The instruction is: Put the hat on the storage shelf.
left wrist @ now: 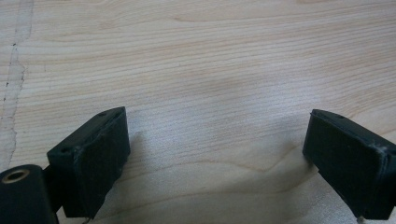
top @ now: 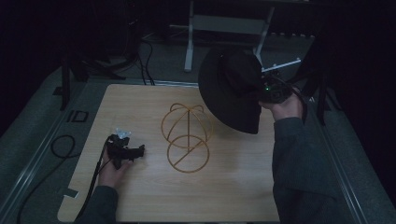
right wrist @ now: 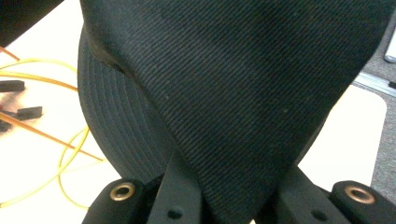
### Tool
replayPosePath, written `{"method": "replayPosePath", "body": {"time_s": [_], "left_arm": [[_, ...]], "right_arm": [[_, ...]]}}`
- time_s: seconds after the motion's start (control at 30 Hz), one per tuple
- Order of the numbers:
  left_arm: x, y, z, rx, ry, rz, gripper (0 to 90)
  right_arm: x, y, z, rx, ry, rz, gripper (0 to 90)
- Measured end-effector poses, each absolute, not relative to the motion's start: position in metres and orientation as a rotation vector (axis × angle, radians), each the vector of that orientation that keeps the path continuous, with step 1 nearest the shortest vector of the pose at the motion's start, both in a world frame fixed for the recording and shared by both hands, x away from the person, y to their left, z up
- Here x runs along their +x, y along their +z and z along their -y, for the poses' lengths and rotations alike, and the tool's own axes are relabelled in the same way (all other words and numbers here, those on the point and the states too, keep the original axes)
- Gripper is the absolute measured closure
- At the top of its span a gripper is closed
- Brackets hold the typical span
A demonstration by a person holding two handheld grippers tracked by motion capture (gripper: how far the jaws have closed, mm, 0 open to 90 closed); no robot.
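The black hat (top: 231,88) hangs in the air at the far right of the table (top: 140,200), just beside and above the gold wire stand (top: 187,135), which sits mid-table. The right hand-held gripper (top: 266,91) is clamped on a fold of the hat's fabric; in the right gripper view the cloth (right wrist: 243,93) is pinched into a narrow wedge between the two jaws.

Handling, as judged from the pictures:
- Weight: light. It hangs from one pinch without visible strain.
- Stiffness: the woven crown is soft and creases at the grip; the stitched brim (right wrist: 116,126) looks firmer and keeps its curve.
- Surface: twill cloth, not slippery, not fragile.
- Grip point: the brim edge or a crown fold (the present hold). A crown fold lets the hat swing and sag.

The left hand-held gripper (top: 125,150) rests low at the near left, jaws well apart and empty over bare wood (left wrist: 210,70).

Hard to make out: the room is dim, and the hat's opening and inside are turned away. Its far rim merges with the dark background. The hat screens the right jaw tips.
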State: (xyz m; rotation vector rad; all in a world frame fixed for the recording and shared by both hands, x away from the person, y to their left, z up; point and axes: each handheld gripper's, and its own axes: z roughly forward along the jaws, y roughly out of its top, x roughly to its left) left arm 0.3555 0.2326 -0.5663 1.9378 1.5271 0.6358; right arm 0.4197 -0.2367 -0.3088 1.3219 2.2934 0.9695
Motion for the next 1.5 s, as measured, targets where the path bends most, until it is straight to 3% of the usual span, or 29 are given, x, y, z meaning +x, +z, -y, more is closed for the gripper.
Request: {"method": "replayPosePath", "body": {"time_s": [1.5], "left_arm": [[0.355, -0.566, -0.233, 1.938, 0.634, -1.528, 7.5]], "right_arm": [[0.395, -0.271, 0.239, 1.175, 0.953, -2.389, 86.8]]}}
